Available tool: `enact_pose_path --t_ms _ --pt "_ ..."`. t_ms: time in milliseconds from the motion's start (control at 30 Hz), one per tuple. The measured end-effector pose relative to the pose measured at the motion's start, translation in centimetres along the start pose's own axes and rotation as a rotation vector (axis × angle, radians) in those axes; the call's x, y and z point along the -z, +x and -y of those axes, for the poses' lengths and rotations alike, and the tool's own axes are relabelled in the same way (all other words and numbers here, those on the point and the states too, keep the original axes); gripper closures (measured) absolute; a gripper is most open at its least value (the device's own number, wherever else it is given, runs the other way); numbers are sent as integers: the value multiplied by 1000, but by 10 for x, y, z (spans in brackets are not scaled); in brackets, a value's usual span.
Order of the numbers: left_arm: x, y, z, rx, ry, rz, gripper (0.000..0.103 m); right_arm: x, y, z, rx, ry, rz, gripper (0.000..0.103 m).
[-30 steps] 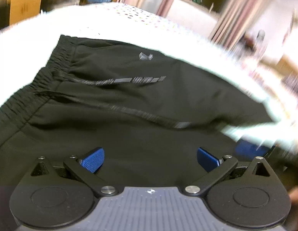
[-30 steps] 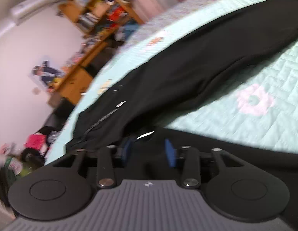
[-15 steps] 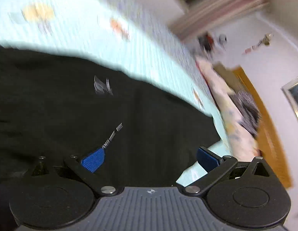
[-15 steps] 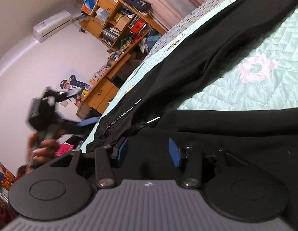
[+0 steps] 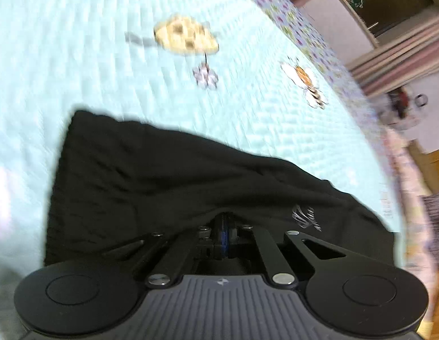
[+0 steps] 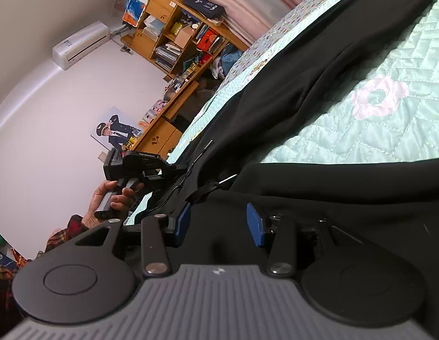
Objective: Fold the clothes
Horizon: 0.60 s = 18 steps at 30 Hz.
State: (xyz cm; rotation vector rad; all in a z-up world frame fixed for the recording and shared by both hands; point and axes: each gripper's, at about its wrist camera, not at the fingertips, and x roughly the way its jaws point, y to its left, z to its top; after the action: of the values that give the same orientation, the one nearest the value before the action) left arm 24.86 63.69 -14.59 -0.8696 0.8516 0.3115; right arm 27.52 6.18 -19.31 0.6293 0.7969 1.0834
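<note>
**A:** Start at the tools. What is each one doing?

**B:** In the left wrist view the left gripper (image 5: 223,233) has its blue pads pressed together low in the centre of the frame, with black cloth bunched over and around them. I judge it is pinching the black track pants (image 5: 168,175). In the right wrist view the right gripper (image 6: 218,223) has its blue pads standing apart over black fabric at lower centre, with nothing gripped between them.

**B:** The same view shows the left tool at middle left, held in the person's hand (image 6: 111,198), at the drawstring (image 6: 199,155) end of the pants.

**A:** And the garment itself?

**B:** It lies on the mint quilted bedspread (image 6: 375,130). One leg runs long and flat toward the upper right of the right view. A second dark band crosses the lower right, with bare quilt between the two. In the left view a printed logo (image 5: 306,216) shows at lower right, and a cloth corner ends at left of centre.

**A:** How far along is the folding?

**B:** By my reading, not finished. The legs are spread apart, not stacked, and no compact bundle shows. Bringing one leg onto the other and shortening the length remain. The left view is blurred, so finer creases cannot be told.
</note>
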Motion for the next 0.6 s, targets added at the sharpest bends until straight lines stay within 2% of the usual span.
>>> enact_pose_path --t_ms 33,100,167,200,233,267,367,433,500,533,600 --pt "1 -3 6 -23 13 12 95 0 0 0 -1 1 0 57" --pt "3 -10 19 -65 30 48 74 1 -1 0 -4 4 2 57" --pt "8 -23 34 -107 51 116 6 1 -3 1 -8 7 4 57" --pt "13 -31 43 -101 72 156 1 1 -3 1 -10 9 5 57" --pt "18 -37 53 -86 93 182 1 1 -4 1 -13 11 6 57" --pt "21 -37 64 -43 110 163 1 1 -5 1 -15 14 7 57" --pt "29 -11 86 102 105 10 1 2 -7 2 -22 21 10 57" --pt "31 12 92 88 116 -37 1 2 -8 3 -27 25 13 57" --pt "24 36 84 -28 97 -34 4 2 -9 4 -32 30 14 57" --pt "18 43 74 -74 66 -13 13 2 -10 4 -35 33 15 57" --pt "5 41 59 -63 -19 46 14 2 -11 5 -41 37 14 57"
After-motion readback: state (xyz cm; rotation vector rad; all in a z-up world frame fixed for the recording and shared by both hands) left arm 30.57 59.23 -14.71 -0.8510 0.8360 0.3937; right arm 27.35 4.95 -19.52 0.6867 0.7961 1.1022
